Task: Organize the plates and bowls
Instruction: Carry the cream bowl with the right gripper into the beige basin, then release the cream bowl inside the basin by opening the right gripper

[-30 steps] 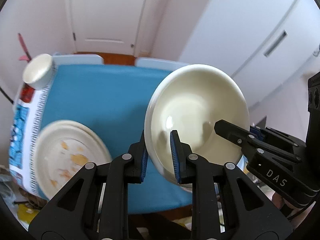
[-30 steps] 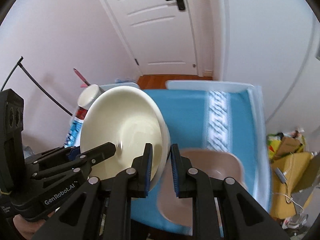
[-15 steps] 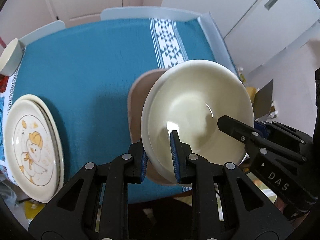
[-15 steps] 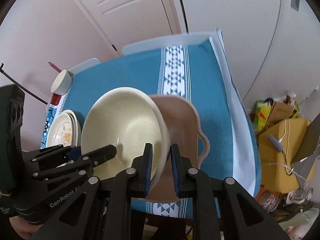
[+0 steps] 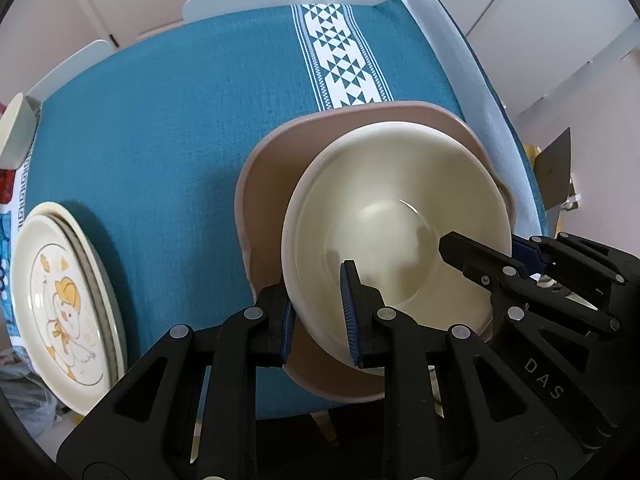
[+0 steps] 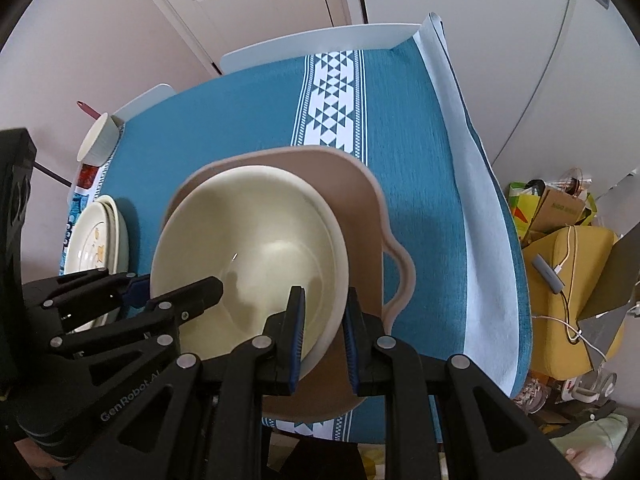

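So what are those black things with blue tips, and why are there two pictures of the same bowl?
Those are tongs that a person holds, one in each hand. Each has a small camera looking along its two fingers, so you get two pictures. In the left view, the left tongs pinch one side of the cream bowl. In the right view, the right tongs pinch its other side. Both are shut on its rim. Beneath it, a wide pinkish-brown dish sits on the blue tablecloth. Stacked plates, the top one with a duck, and a small cup stand further left.
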`<action>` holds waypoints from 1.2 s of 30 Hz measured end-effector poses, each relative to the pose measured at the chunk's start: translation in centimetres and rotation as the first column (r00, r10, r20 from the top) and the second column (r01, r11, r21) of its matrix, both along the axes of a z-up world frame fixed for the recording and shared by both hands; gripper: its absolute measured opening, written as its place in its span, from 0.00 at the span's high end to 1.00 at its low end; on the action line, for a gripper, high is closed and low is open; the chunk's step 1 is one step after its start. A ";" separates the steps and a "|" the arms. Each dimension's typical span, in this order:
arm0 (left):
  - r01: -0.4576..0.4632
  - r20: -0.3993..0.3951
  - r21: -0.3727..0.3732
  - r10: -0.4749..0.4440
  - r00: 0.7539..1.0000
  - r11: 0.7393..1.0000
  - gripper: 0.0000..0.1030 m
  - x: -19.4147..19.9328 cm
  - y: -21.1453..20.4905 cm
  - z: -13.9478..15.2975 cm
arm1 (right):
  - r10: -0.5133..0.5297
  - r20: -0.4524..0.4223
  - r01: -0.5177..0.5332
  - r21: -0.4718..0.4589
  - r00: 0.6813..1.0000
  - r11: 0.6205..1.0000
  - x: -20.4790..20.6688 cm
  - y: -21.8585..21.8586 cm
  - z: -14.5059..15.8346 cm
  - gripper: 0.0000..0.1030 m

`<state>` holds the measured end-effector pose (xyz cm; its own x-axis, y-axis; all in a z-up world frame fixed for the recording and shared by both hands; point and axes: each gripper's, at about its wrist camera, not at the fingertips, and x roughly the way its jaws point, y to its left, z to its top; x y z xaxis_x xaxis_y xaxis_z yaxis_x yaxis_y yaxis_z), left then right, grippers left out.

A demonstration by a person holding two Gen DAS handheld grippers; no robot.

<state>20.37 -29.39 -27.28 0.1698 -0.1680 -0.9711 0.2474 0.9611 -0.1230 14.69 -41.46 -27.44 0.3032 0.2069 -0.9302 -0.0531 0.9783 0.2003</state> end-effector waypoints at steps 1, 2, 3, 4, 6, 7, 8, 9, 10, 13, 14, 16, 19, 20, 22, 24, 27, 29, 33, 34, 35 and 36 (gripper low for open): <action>-0.001 0.000 0.002 0.001 1.000 1.000 0.82 0.0 0.0 0.0 | 0.000 -0.005 0.000 -0.001 1.000 1.000 0.1 0.0 -0.1 0.84; 0.000 0.002 0.005 0.000 1.000 1.000 0.82 0.0 0.0 0.0 | 0.001 -0.010 -0.001 -0.001 1.000 1.000 0.1 0.0 -0.2 0.84; 0.000 0.004 0.009 0.000 1.000 1.000 0.82 -0.1 0.0 0.1 | 0.002 -0.017 -0.002 -0.001 1.000 1.000 0.2 0.0 -0.4 0.84; -0.001 0.004 0.013 0.000 1.000 1.000 0.82 -0.1 -0.1 0.1 | 0.001 -0.024 -0.001 -0.001 1.000 1.000 0.2 0.0 -0.5 0.84; -0.002 0.006 0.023 0.002 1.000 1.000 0.82 0.0 -0.2 0.1 | 0.003 -0.036 -0.003 -0.007 0.999 1.000 0.3 0.1 -0.6 0.84; -0.002 0.005 0.023 0.002 1.000 1.000 0.82 0.1 -0.2 0.1 | 0.005 -0.041 -0.005 -0.014 0.999 1.000 0.3 0.2 -0.6 0.84; -0.004 0.005 0.026 0.004 1.000 1.000 0.82 0.1 -0.3 0.1 | 0.006 -0.045 -0.007 -0.019 0.999 1.000 0.3 0.2 -0.6 0.84; -0.008 0.002 0.027 0.008 1.000 1.000 0.82 0.1 -0.2 0.2 | 0.004 -0.048 -0.005 -0.018 0.999 1.000 0.3 0.2 -0.5 0.82; -0.011 -0.001 0.022 0.011 1.000 1.000 0.82 0.0 -0.1 0.3 | -0.003 -0.051 0.003 -0.006 0.999 1.000 0.3 0.0 -0.4 0.79; -0.025 -0.005 -0.016 0.025 1.000 1.000 0.82 0.0 0.2 0.6 | -0.025 -0.035 0.026 0.037 0.999 0.999 0.3 -0.5 0.3 0.66; -0.032 -0.006 -0.020 0.032 0.999 0.999 0.82 0.0 0.4 0.6 | -0.024 -0.023 0.025 0.046 0.999 0.999 0.3 -0.5 0.8 0.64; -0.039 -0.007 -0.039 0.039 0.999 0.998 0.82 0.0 0.7 1.0 | -0.027 0.001 0.027 0.033 1.000 0.999 0.3 -0.4 1.5 0.60; -0.041 -0.003 -0.042 0.041 0.999 0.998 0.82 -0.2 0.9 1.4 | -0.033 0.028 0.032 0.057 0.999 0.998 0.4 -0.7 2.4 0.56; -0.042 -0.003 -0.042 0.042 0.999 0.998 0.82 -0.3 0.9 1.5 | -0.038 0.033 0.036 0.056 0.999 0.998 0.4 -0.7 2.6 0.55; -0.043 0.004 -0.048 0.043 0.999 0.998 0.82 -0.4 1.1 1.9 | -0.056 0.046 0.053 0.073 0.997 0.996 0.3 -1.1 3.0 0.53; -0.044 0.024 -0.060 0.045 0.999 0.997 0.82 -0.7 1.4 2.8 | -0.069 0.062 0.063 0.099 0.996 0.993 0.2 -1.5 3.7 0.52; -0.048 0.067 -0.078 0.053 0.996 0.996 0.81 -1.1 1.9 4.4 | -0.062 0.098 0.051 0.120 0.993 0.992 0.1 -1.4 5.2 0.37; -0.058 0.105 -0.080 0.067 0.992 0.995 0.81 -1.6 2.8 5.7 | -0.051 0.137 0.031 0.143 0.989 0.989 0.1 -1.1 6.6 0.20; -0.102 0.159 -0.101 0.117 0.980 0.990 0.81 -2.4 5.5 7.9 | -0.016 0.235 -0.023 0.165 0.972 0.986 0.4 0.1 9.3 0.08; -0.119 0.173 -0.113 0.137 0.975 0.987 0.81 -2.7 6.4 8.4 | -0.004 0.255 -0.041 0.168 0.967 0.985 0.6 0.6 9.8 0.08; -0.139 0.192 -0.124 0.161 0.968 0.983 0.81 -3.0 7.3 9.1 | 0.012 0.274 -0.061 0.173 0.962 0.983 0.8 1.2 10.3 0.08; -0.151 0.205 -0.130 0.176 0.963 0.980 0.81 -3.3 8.2 9.6 | 0.027 0.290 -0.081 0.176 0.957 0.981 1.1 1.8 10.6 0.05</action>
